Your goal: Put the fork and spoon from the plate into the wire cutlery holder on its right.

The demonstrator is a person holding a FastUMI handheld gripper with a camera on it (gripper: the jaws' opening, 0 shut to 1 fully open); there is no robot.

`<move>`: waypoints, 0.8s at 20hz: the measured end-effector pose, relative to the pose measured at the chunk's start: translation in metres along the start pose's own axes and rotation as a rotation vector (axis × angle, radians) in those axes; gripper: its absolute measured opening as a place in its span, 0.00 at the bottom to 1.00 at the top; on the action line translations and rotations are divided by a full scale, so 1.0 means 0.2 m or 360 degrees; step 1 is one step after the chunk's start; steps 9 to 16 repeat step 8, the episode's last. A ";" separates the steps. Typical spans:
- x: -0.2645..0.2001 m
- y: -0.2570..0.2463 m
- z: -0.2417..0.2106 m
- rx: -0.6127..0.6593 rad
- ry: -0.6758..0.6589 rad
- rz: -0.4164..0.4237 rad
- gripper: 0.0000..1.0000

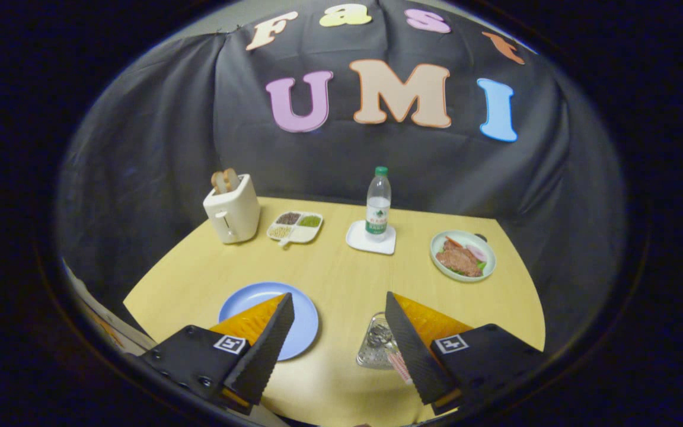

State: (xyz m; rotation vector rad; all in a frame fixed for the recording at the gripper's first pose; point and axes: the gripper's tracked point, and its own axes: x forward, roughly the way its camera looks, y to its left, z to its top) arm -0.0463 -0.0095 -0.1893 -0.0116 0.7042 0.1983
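My gripper (337,308) hangs open above the near part of the yellow table (347,279), with nothing between its fingers. A blue plate (303,323) lies under and just beyond the left finger (270,344); its visible part is bare. The wire cutlery holder (376,344) stands to the plate's right, partly hidden by the right finger (407,344). Metal cutlery ends and a pinkish handle (399,366) show inside it.
At the back of the table stand a white toaster (232,210) with bread, a divided snack dish (295,227), and a water bottle (378,204) on a white coaster. A green plate of food (463,255) sits at the right.
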 end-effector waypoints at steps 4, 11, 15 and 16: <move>-0.01 0.17 0.10 0.0028 -0.0328 -0.0039 0.98; 0.01 0.28 0.16 0.0087 -0.0502 -0.0090 0.98; 0.01 0.28 0.16 0.0087 -0.0502 -0.0090 0.98; 0.01 0.28 0.16 0.0087 -0.0502 -0.0090 0.98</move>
